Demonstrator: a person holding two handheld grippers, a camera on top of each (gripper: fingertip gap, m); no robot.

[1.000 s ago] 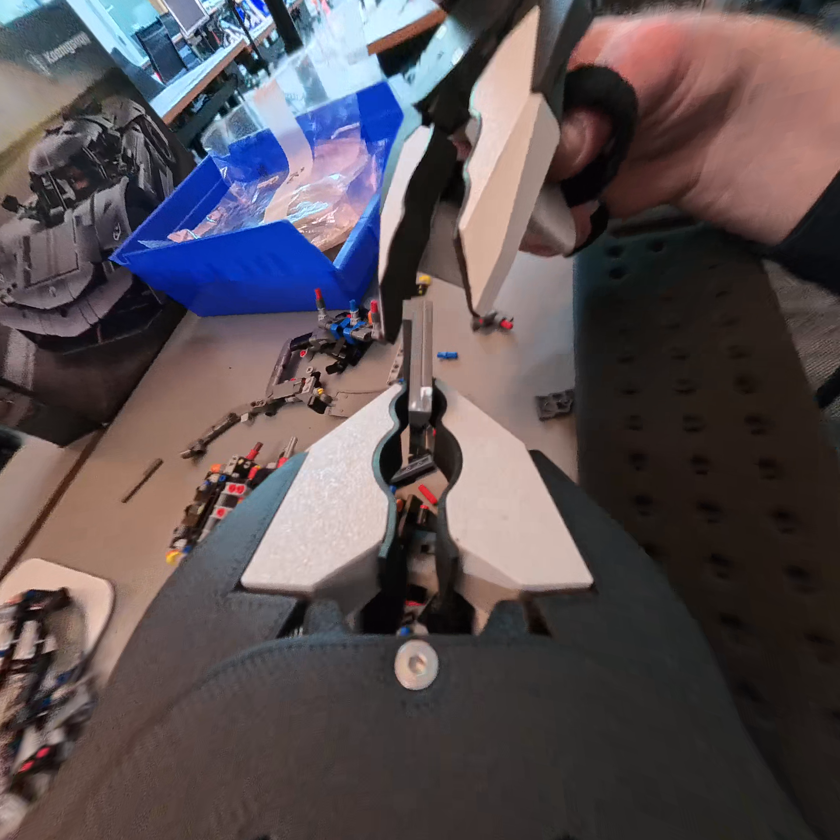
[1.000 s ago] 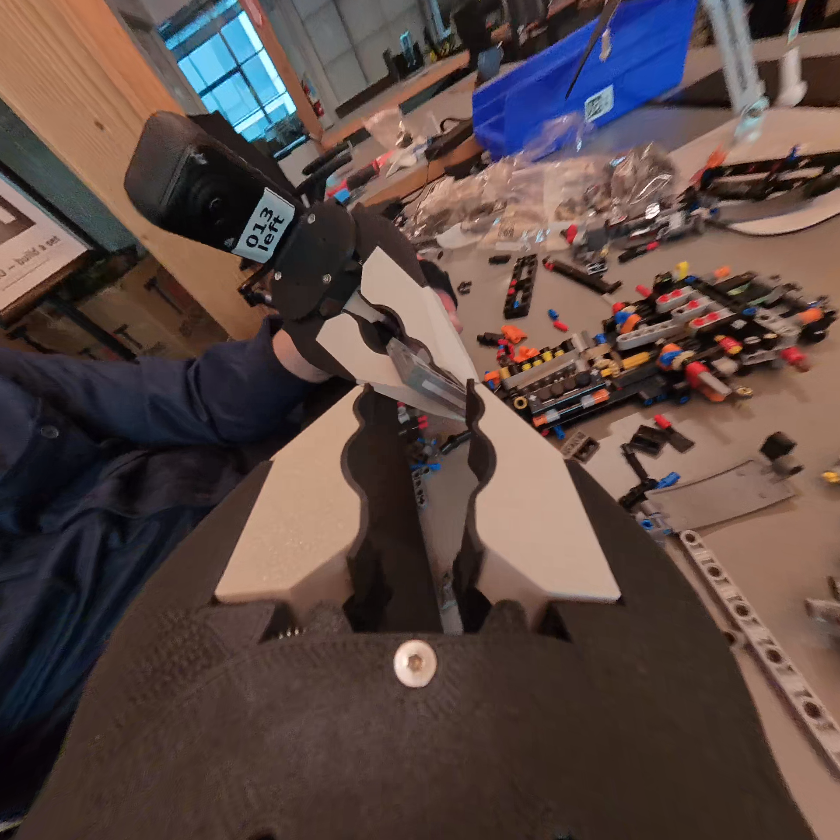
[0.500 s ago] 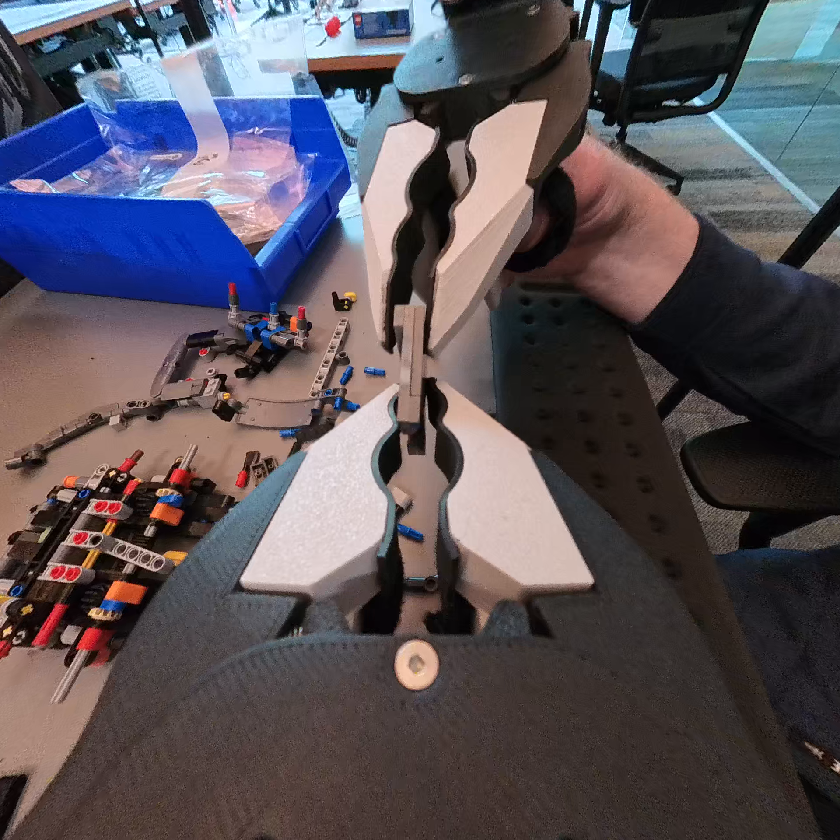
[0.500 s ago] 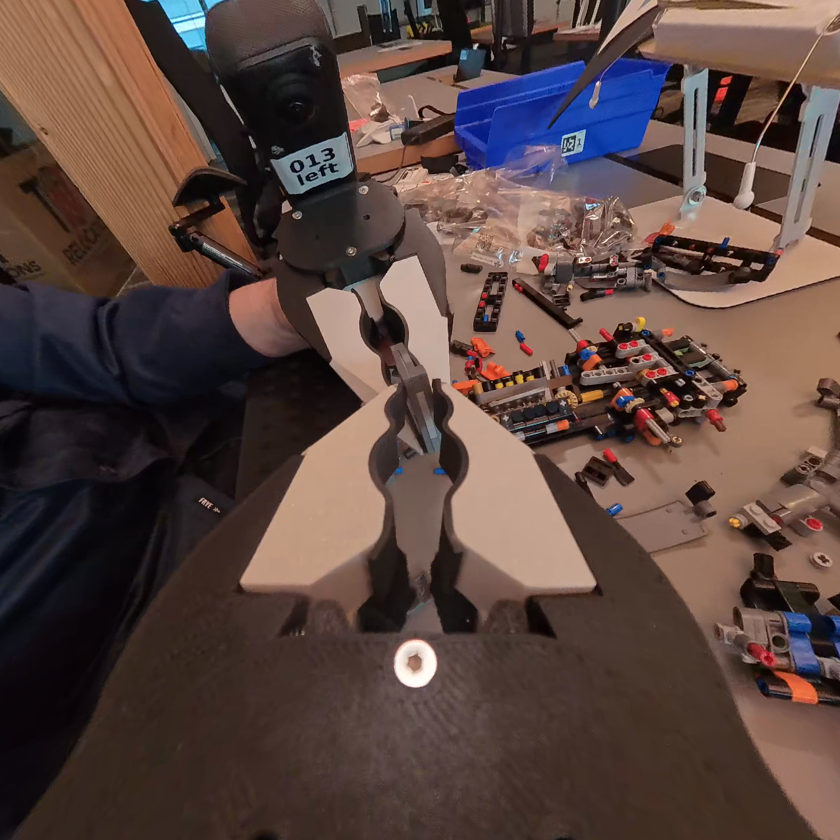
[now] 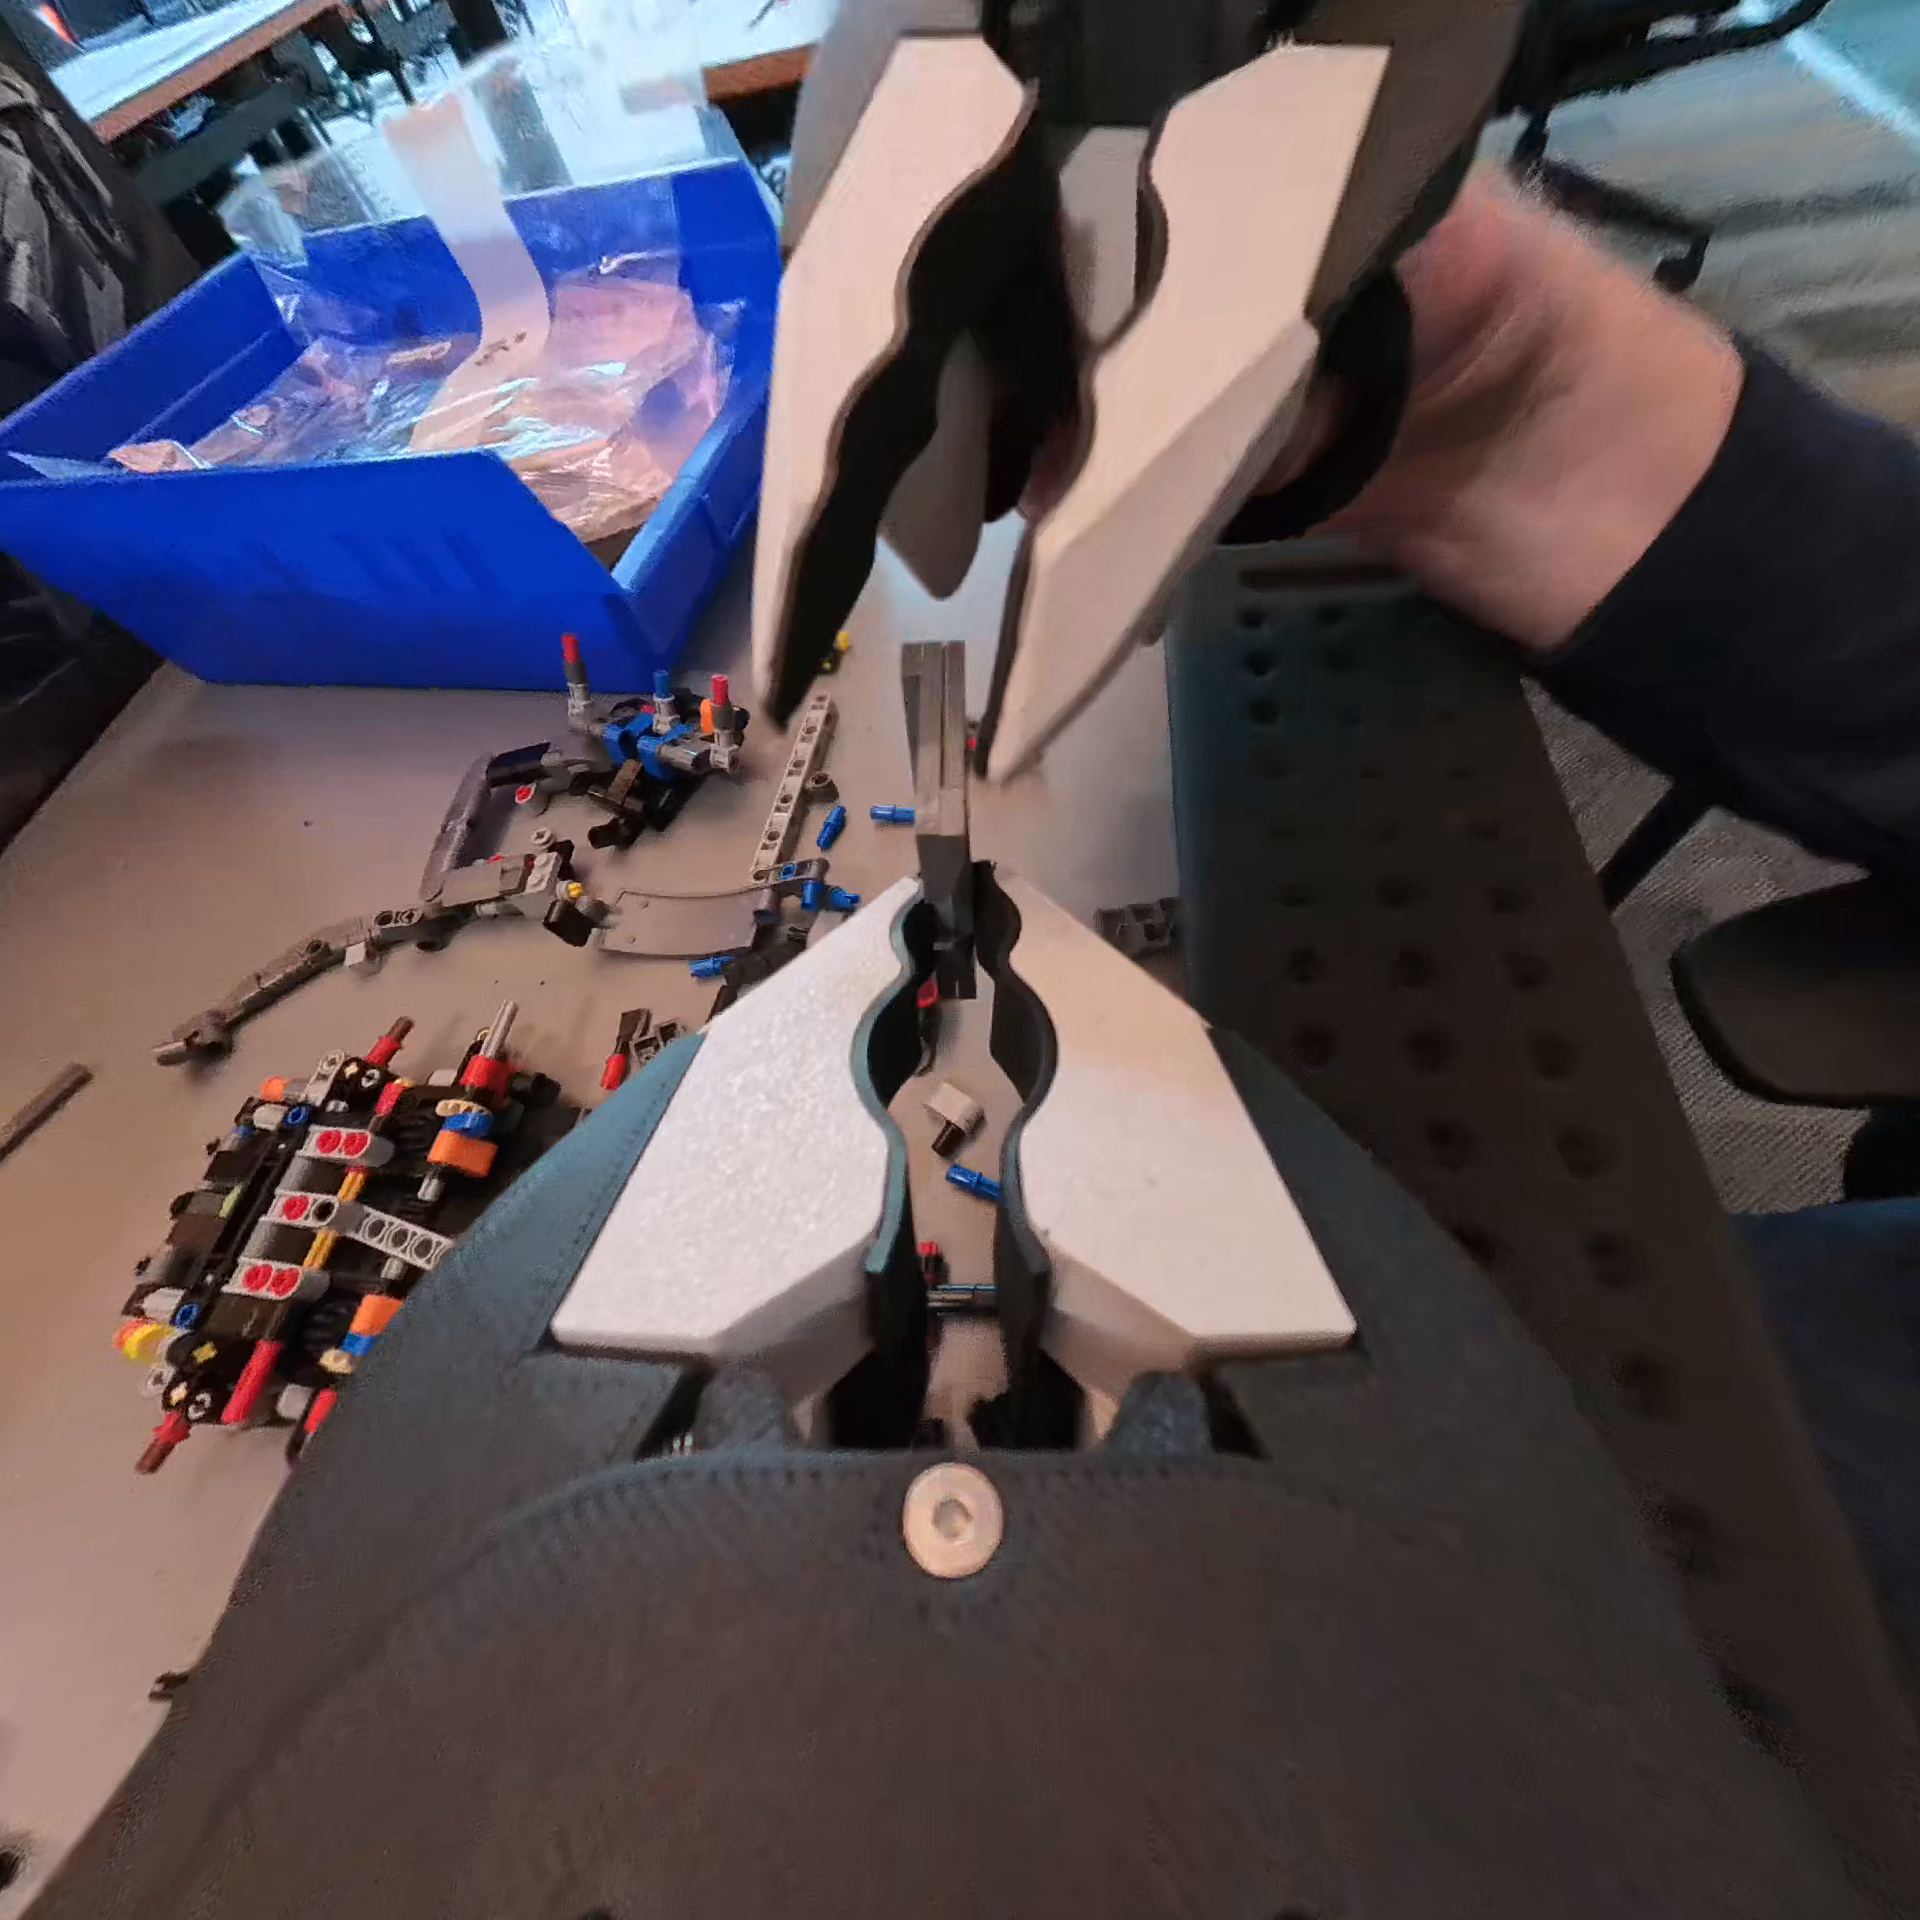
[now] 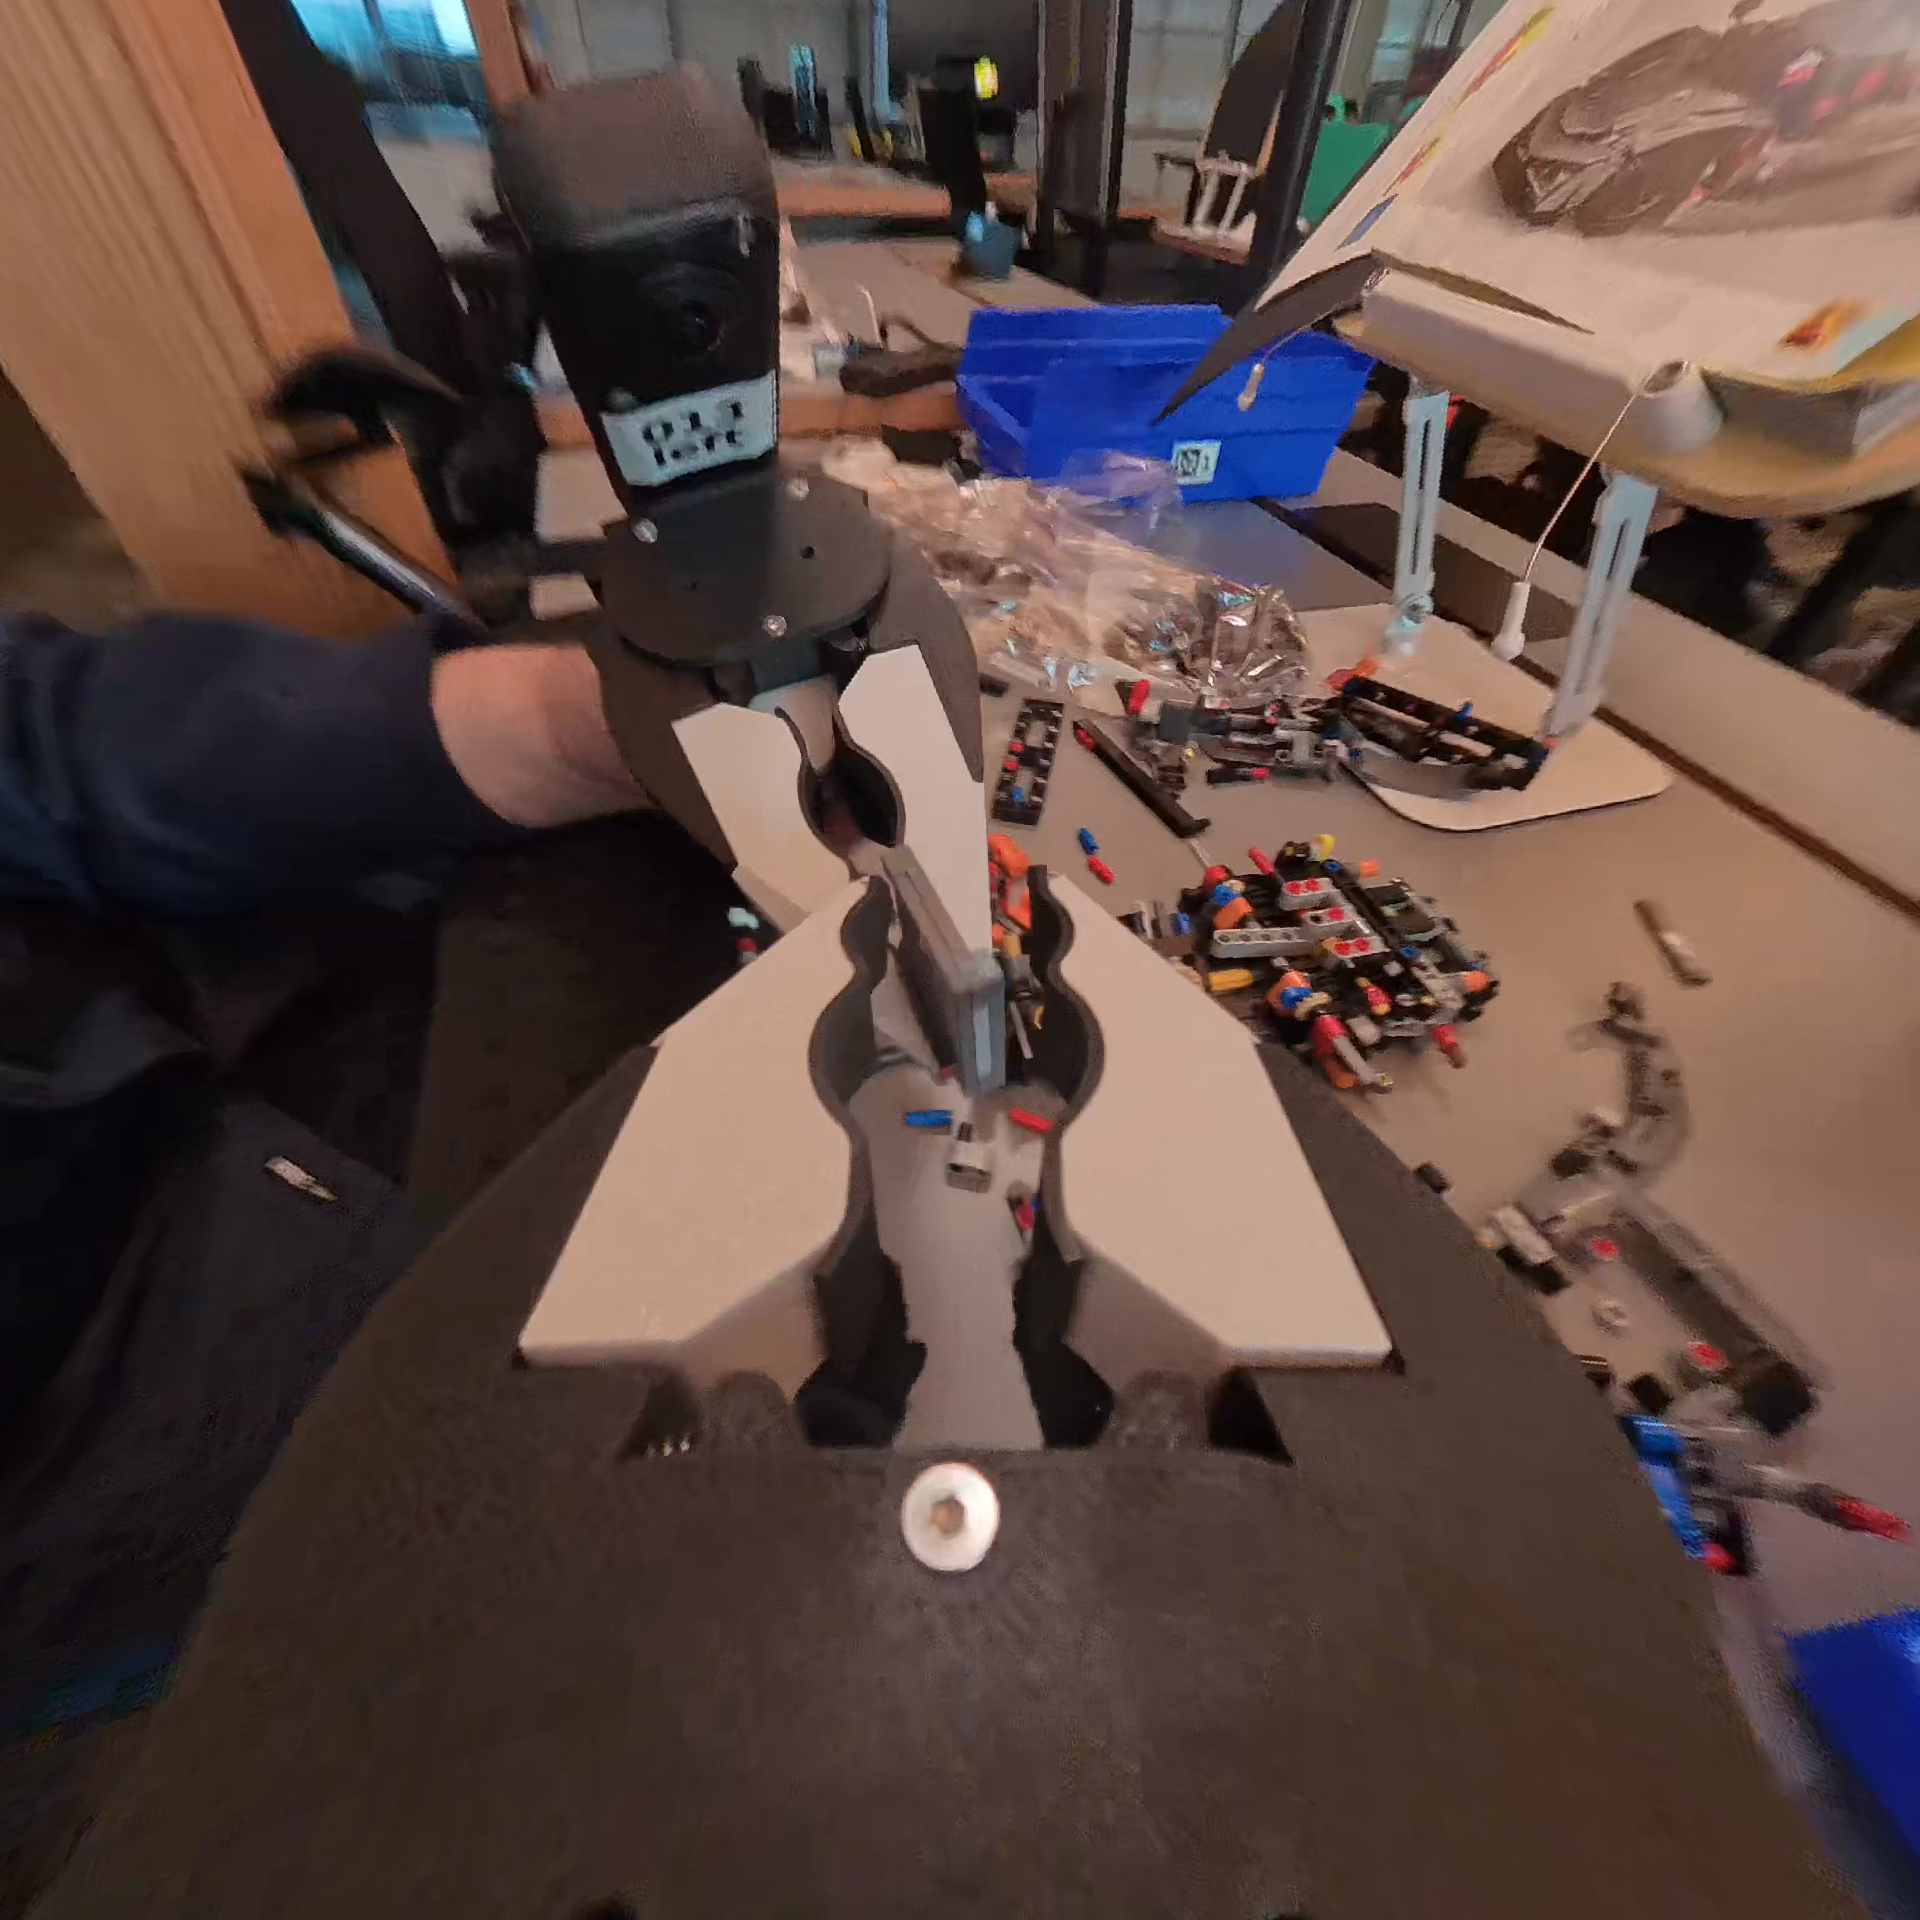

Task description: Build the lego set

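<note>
Left tongs (image 5: 948,883) pinch grey plate stack (image 5: 940,769), frame centre, above desk (image 5: 156,831). Right tongs (image 5: 894,717), clamped on stack's far end half second ago, now spread wide, backed off. Press likely done; next piece needed.

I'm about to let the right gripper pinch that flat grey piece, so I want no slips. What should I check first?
1. Left gripper shut on flat grey piece: ok.
2. Right gripper open wide enough: ok.
3. Piece between the right gripper's fingers: ok.
4. Right fingers touching the piece: cannot tell.
5. Piece held off the table: ok.
6. Views sharp enough to judge alignment: not ok, both blurred.
</note>
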